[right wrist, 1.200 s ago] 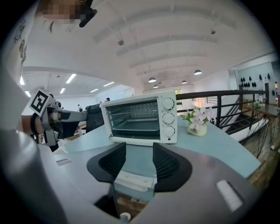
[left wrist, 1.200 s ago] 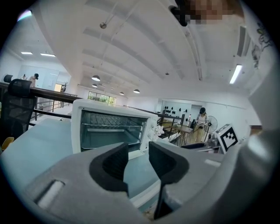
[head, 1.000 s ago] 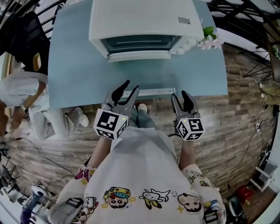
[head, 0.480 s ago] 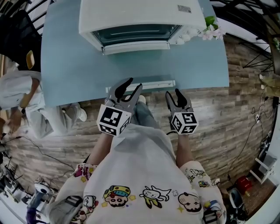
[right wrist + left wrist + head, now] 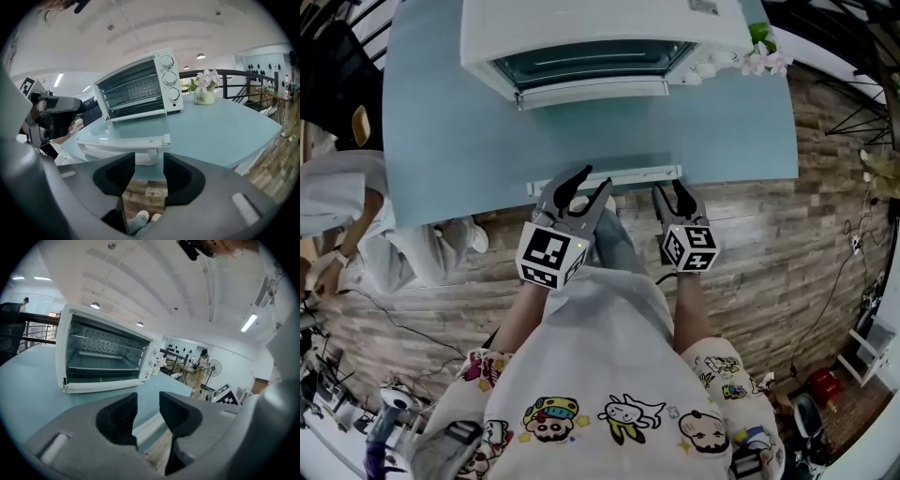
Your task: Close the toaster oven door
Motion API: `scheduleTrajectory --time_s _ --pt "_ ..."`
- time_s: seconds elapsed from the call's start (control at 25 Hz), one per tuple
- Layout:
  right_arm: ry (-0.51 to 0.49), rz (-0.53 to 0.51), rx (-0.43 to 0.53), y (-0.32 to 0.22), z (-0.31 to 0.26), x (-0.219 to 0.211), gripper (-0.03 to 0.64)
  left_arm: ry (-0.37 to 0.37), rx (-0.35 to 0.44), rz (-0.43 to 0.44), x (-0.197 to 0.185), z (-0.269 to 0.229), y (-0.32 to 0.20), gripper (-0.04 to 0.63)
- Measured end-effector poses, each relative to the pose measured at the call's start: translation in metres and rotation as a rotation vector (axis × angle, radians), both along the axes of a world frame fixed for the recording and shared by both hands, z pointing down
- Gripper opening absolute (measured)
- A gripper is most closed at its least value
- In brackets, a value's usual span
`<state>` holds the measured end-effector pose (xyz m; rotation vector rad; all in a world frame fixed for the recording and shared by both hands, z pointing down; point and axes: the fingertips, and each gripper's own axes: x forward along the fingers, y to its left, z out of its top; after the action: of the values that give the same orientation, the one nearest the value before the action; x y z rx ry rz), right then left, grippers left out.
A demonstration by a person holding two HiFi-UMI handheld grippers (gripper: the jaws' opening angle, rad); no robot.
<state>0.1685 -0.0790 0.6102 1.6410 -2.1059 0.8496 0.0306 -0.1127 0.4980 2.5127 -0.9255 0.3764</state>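
Holding the left gripper (image 5: 589, 184) released, fingers parted around nothing, close to the handle (image 5: 628, 174) of the lowered door (image 5: 136, 127). Showing, in its view alone, a rack (image 5: 98, 354) inside the toaster oven (image 5: 600, 37) beyond the fingers. Holding the right gripper (image 5: 669, 193) unclenched too, handle just ahead of its fingertips. Showing, there only, a flower pot (image 5: 205, 97) on the table (image 5: 450, 141), farther right.

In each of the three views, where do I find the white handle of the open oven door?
Head view: the door handle lies at the centre, near the table's front edge.
Left gripper view: handle low centre, in the gap between the left tool's open jaws.
Right gripper view: handle low centre, just above the right tool's open jaws.
Shared landmark: the white toaster oven.
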Motion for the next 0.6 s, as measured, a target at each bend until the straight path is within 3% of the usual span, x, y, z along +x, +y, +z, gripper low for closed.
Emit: scheduleTrajectory --time_s 0.48,0.6 --pt "0.018 0.022 0.067 -0.021 0.009 0.004 0.163 -0.003 -0.024 -0.008 -0.004 0.014 0.006 0.140" --pt "0.035 0.015 0.081 -0.023 0.009 0.003 0.106 -0.005 -0.026 -0.012 -0.005 0.015 0.008 0.140"
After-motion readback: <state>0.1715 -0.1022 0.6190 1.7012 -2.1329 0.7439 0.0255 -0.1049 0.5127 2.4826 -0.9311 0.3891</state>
